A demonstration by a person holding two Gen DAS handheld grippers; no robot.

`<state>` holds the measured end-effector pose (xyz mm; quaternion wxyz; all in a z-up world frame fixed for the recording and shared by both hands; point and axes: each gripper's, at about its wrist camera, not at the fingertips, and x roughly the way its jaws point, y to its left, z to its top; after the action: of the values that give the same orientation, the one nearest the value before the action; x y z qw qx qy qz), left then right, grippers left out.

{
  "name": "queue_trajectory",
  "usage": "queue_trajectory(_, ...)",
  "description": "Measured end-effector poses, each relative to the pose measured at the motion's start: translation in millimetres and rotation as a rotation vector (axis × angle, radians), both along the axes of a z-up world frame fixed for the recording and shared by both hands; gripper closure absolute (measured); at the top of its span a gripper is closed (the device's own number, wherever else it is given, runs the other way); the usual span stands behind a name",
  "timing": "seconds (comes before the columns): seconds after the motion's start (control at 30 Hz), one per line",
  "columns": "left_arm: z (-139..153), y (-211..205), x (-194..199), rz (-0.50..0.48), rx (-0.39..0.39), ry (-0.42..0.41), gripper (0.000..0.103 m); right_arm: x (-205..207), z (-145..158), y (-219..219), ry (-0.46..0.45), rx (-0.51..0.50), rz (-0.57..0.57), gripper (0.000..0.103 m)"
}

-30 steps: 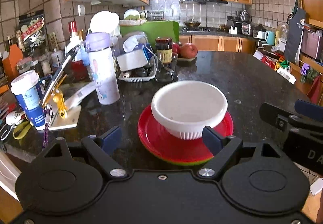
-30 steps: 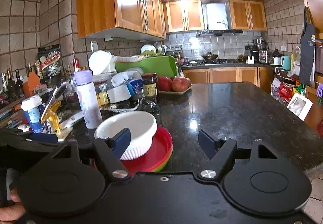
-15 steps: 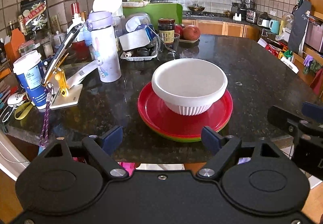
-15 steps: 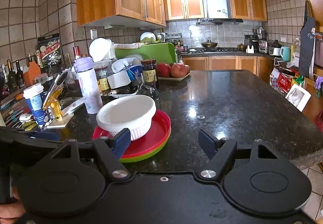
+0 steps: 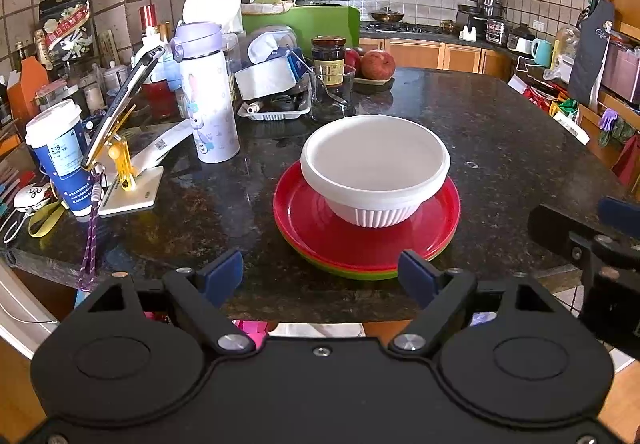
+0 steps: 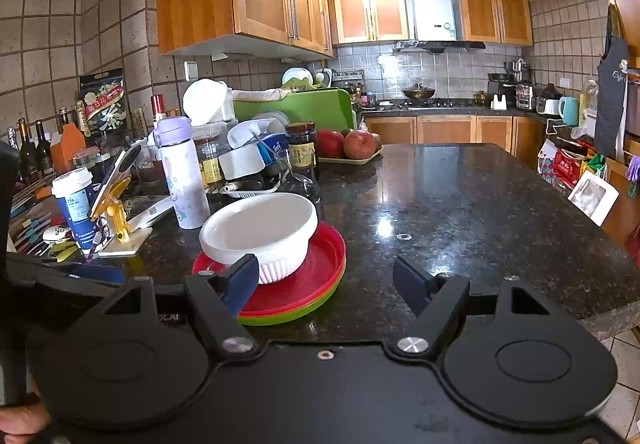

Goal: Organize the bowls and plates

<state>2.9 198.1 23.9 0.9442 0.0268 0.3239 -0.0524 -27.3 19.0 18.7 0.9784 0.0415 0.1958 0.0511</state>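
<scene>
Left wrist view: a white ribbed bowl (image 5: 374, 168) sits upright on a stack of plates, red plates (image 5: 360, 240) on top and a green plate (image 5: 360, 274) at the bottom, near the front edge of a dark granite counter (image 5: 500, 132). The bowl looks like stiff, glossy ceramic or melamine, probably slippery and, if ceramic, breakable; its thick rolled rim looks like the safest place to pinch. The plates appear light, rigid plastic, best taken at the overhanging edge. The left gripper (image 5: 320, 272) hangs in front of the stack with its blue-padded jaws spread wide, empty, touching nothing. To the left stand a white water bottle (image 5: 206, 96) and a blue paper cup (image 5: 60, 160).

Right wrist view: the same bowl (image 6: 260, 230) and red plates (image 6: 320, 264) lie toward the left, the green plate (image 6: 288, 318) showing beneath. The right gripper (image 6: 326, 280) is also spread wide and empty; its left pad overlaps the stack in view, but contact cannot be confirmed.
</scene>
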Motion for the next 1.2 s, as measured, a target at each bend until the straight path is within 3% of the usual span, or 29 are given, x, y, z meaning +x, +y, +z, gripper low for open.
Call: queue_trajectory(1.2,-2.4,-9.5,9.2,-0.018,0.008,0.020,0.020,12.1,-1.6,-5.3,0.016,0.007,-0.003,0.024)
